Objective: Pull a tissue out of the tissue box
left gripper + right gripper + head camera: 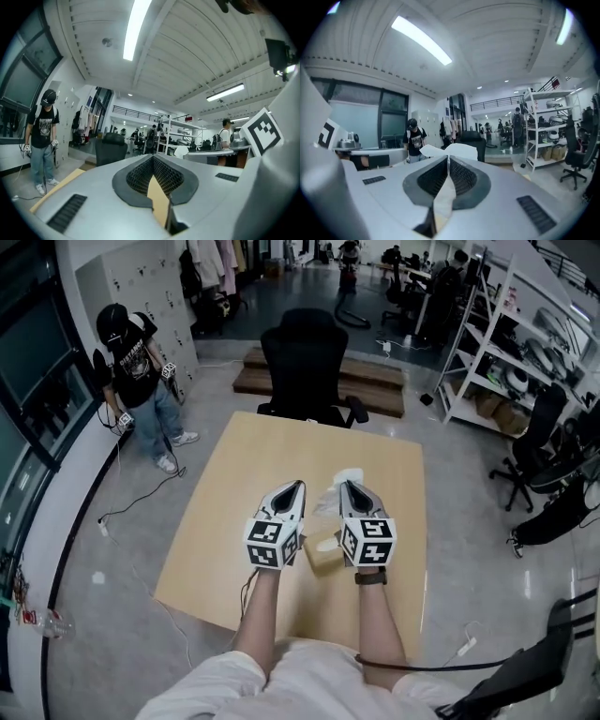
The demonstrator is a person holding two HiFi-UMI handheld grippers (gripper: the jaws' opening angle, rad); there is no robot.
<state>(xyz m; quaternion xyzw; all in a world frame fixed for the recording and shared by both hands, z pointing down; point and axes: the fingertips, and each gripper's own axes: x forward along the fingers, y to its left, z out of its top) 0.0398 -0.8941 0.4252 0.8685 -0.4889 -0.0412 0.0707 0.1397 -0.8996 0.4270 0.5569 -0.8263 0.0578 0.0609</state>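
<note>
Over the wooden table (234, 493), both grippers are held up side by side and point level. A tan tissue box (323, 557) sits on the table below and between them. My right gripper (345, 487) (449, 159) is shut on a white tissue (328, 502) (457, 150). The tissue's top sticks out past the jaw tips, and the rest hangs down toward the box. My left gripper (298, 486) (153, 158) is shut with its tips together and nothing between them. It is apart from the tissue.
A black office chair (305, 362) stands at the table's far edge, with a low wooden platform (375, 381) behind it. A person (141, 381) stands on the floor at the left, holding grippers. White shelves (525, 343) and more chairs are at the right.
</note>
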